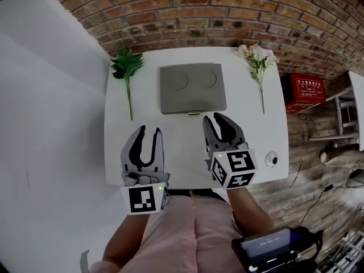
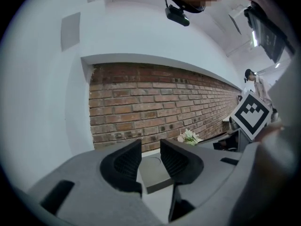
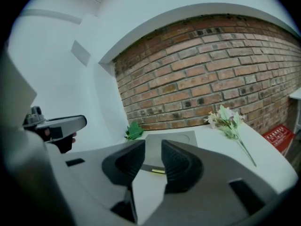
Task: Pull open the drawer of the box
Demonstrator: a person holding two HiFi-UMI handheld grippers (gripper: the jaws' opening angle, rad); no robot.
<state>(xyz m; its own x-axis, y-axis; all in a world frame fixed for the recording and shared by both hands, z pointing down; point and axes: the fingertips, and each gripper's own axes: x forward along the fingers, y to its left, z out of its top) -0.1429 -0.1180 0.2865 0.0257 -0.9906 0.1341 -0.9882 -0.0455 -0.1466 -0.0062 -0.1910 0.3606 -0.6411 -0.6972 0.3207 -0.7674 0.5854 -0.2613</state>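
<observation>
A flat grey box [image 1: 192, 87] with two round dents in its lid lies at the back middle of the white table [image 1: 170, 135]. A small brass drawer handle [image 1: 194, 113] sticks out of its near edge; the drawer looks closed. My right gripper [image 1: 220, 119] hovers open just in front of the handle, which shows between its jaws as the handle [image 3: 157, 171] before the box [image 3: 170, 142]. My left gripper [image 1: 149, 132] is open and empty, nearer me and to the left, with the box [image 2: 154, 172] ahead of it.
A green leafy sprig [image 1: 127, 67] lies left of the box and a pale flower stem [image 1: 259, 61] right of it. A small round object [image 1: 272, 160] sits at the table's near right corner. A brick wall [image 1: 227, 10] stands behind; a red box [image 1: 307, 90] is on the floor.
</observation>
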